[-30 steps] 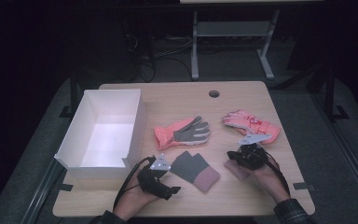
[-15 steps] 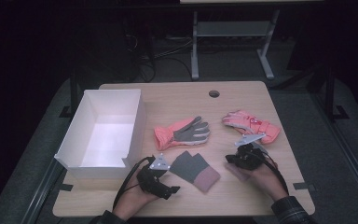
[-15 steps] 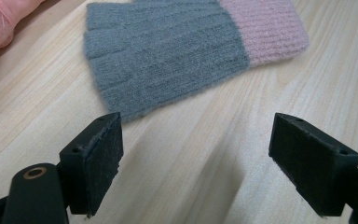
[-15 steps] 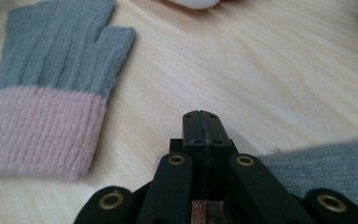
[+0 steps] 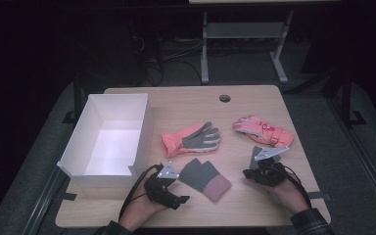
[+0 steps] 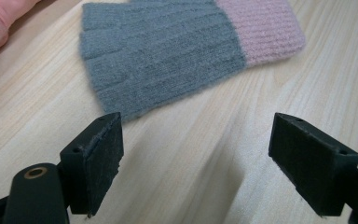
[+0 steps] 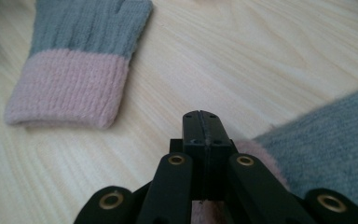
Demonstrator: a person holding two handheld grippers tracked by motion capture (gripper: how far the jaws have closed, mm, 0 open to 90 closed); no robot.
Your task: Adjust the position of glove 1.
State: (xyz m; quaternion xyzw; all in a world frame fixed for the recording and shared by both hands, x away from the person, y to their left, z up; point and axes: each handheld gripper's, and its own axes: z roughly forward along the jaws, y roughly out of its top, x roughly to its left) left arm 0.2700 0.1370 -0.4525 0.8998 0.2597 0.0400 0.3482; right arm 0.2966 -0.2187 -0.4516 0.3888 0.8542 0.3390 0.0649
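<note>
A grey knit glove with a pink cuff [image 5: 205, 178] lies flat near the table's front edge, between my two grippers. My left gripper [image 5: 174, 193] rests just left of it. In the left gripper view its jaws [image 6: 198, 130] stand wide open over bare wood, with that glove [image 6: 168, 51] a little ahead. My right gripper [image 5: 252, 174] sits to the right of the glove, jaws shut [image 7: 200, 116] and nothing seen between the tips. A second grey and pink knit glove [image 7: 326, 140] lies close against its right side and under it. The first glove [image 7: 79, 56] is ahead on the left.
An empty white box [image 5: 108, 142] stands at the table's left. An orange glove with a grey palm [image 5: 191, 139] lies mid-table and a pink padded glove [image 5: 262, 129] to its right. A round cable hole [image 5: 224, 98] is near the far edge. The table [image 5: 186, 105] is pale wood.
My right gripper has shifted slightly toward the near edge of the table. The left gripper and the gloves have stayed where they were.
</note>
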